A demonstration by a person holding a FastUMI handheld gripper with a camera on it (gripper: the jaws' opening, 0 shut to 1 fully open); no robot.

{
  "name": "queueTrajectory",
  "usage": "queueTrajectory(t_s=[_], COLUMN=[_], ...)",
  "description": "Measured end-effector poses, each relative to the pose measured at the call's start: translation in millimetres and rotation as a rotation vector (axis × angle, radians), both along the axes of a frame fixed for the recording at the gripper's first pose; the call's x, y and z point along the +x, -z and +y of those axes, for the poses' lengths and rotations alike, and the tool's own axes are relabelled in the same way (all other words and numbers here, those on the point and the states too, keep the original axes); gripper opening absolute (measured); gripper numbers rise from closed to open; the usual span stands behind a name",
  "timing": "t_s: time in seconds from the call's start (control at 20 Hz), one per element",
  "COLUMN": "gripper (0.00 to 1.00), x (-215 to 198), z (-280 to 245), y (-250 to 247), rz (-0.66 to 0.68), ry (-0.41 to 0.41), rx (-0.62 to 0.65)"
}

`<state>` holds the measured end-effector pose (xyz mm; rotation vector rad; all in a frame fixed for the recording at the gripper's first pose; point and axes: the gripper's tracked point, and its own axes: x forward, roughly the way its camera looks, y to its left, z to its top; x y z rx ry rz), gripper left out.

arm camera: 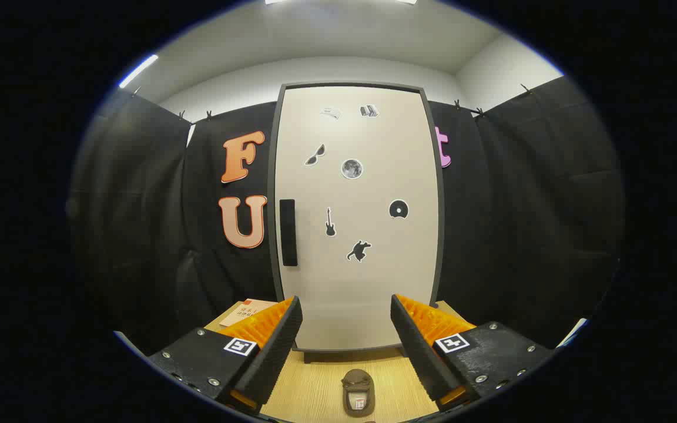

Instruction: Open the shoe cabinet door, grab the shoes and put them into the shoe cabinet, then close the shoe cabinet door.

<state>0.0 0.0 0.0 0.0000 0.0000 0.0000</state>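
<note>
- My two black fingers (345, 320) with orange ribbed backing are spread wide, pinching nothing, the gap between them bare.
- Dead ahead, beyond the fingers, stands the tall cream shoe cabinet door (359, 217) in a dark grey frame, and it sits flush, closed.
- Small black-and-white stickers dot that door: sunglasses, a moon, a guitar, a disc and more.
- The long black bar handle (288, 232) runs upright along the door's left edge.
- Down low between my fingers, on the pale wooden worktop (315, 399), lies a single brown slipper-like shoe (358, 392), toe pointing toward the cabinet, a small label showing inside it.
- The shoe rests apart from the cabinet base, closer to me, touching neither finger.
- A pale orange card (248, 311) peeks out beside my left finger.
</note>
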Motion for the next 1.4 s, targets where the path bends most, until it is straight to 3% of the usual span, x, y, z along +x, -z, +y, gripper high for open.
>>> queueTrajectory(t_s=[0.95,1.4], gripper=[0.95,0.95], x=[-4,29], z=[-2,22], y=[2,2], rz=[0.009,0.032], ry=[0.009,-0.039], rx=[0.002,0.006])
